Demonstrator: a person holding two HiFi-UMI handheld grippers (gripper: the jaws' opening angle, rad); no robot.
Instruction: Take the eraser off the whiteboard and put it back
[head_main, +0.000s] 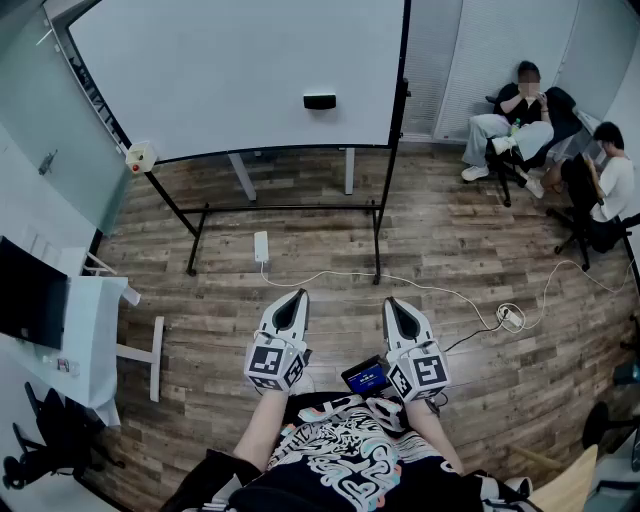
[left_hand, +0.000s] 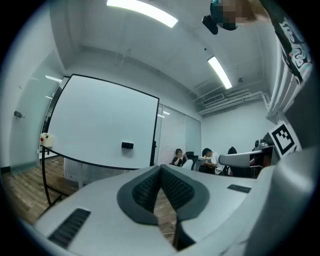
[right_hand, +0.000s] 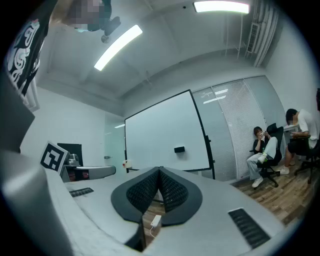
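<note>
Grey-white plastic is forming both tools nearest the camera. The left hand-held gripper (head_main: 297, 294) is pointing level toward the board with its jaws clenched tip to tip, and nothing is lying between its dark ribbed pads (left_hand: 145, 190). The right hand-held gripper (head_main: 390, 301) is running parallel just beside it, likewise clenched and empty. A small glowing screen (head_main: 366, 377) is showing between the two marker cubes. Beyond them, a white cable (head_main: 440, 291) is trailing across the wooden floor (head_main: 450, 240), and a white power strip (head_main: 261, 246) is lying near the stand's feet. Farther off, the whiteboard (head_main: 220, 70) is standing on its black frame, and the black eraser (head_main: 319, 101) is sticking to its lower right area, well apart from both grippers. Two people (head_main: 520, 115) are sitting at the far right.
</note>
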